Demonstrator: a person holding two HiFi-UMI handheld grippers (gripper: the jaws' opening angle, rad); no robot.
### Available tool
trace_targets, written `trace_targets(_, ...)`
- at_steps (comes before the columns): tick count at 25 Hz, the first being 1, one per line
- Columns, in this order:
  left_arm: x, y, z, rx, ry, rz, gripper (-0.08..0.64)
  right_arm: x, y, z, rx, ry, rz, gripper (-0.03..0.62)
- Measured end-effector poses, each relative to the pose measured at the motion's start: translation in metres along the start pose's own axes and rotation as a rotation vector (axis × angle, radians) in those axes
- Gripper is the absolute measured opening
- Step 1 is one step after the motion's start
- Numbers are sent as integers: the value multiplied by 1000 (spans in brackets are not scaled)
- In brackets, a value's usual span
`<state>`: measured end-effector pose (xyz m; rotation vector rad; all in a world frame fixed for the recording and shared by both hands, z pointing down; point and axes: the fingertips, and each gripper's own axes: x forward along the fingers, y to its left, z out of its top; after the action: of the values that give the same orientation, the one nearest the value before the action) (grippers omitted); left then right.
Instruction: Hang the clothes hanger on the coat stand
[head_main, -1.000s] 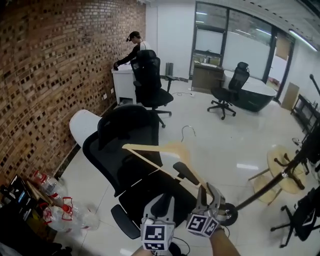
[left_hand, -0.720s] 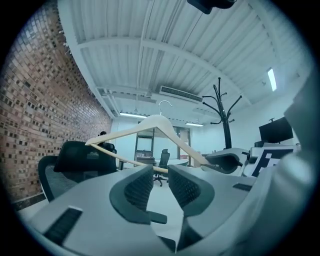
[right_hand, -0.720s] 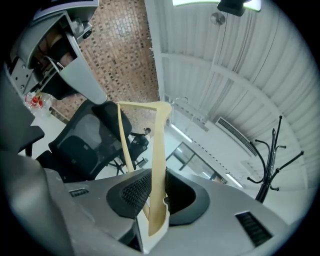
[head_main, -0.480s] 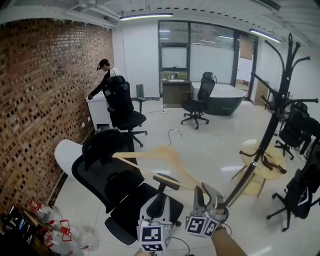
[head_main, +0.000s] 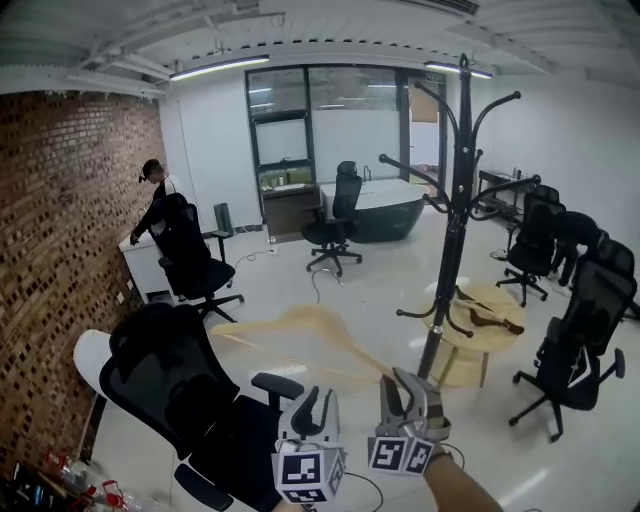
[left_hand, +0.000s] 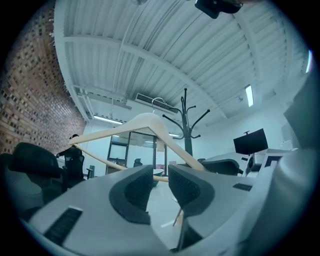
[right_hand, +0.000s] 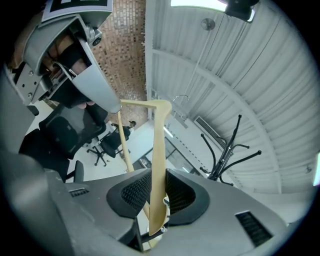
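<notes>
Jaws of the right gripper (right_hand: 156, 192) are pinched on one arm end of the pale wooden clothes hanger (right_hand: 159, 150), with the flat wood sandwiched between the dimpled black pads. Jaws of the left gripper (left_hand: 161, 185) stand narrowly apart with nothing pressed. The hanger's lower bar only crosses beyond their tips, so it looks like a guide or spare, not a hold.

Hanger is in the air at centre frame of the head view, well short of the black metal coat stand (head_main: 455, 230) at upper right, and not yet hung. Its thin wire hook (left_hand: 159, 102) points up and is free. My read: gripping at the arm end keeps the hook clear for a prong, but it's a long lever, so smooth wood could swivel in the pads.

Stand is a slim pole with curved prongs tipped with knobs at several heights. The upper ones are bare, and the hook should ride easily over the knobs.

Around it:
- a black mesh office chair (head_main: 175, 380) at lower left
- a red brick wall (head_main: 60, 250) at left
- a small round wooden table (head_main: 485, 320) just beside the stand's base
- a glossy white floor (head_main: 380, 290)
- a person (head_main: 155, 200) far left, well apart
</notes>
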<state>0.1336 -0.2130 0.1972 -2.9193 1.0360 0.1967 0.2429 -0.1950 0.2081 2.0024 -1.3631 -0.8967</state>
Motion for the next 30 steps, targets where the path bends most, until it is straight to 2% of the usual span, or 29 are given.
trace_targets(6, 66, -136, 5, -4, -9, -52, 110, -24, -115, -93, -18, 15, -34, 81)
trace_targets(12, 101, -207, -2, 19, -24, -125, 110, -33, -169, -147, -53, 48, -71, 81)
trace_targets(17, 113, -223, 9, 30, -36, -160, 110, -38, -199, -156, -56, 73, -111, 81)
trace_targets(25, 136, -239, 19, -5, -30, -284, 110, -40, -230, -163, -63, 163, -170, 81)
trace_targets(30, 146, -241, 12, -18, -26, -301, 110, -31, -236, -182, -66, 211, -169, 81)
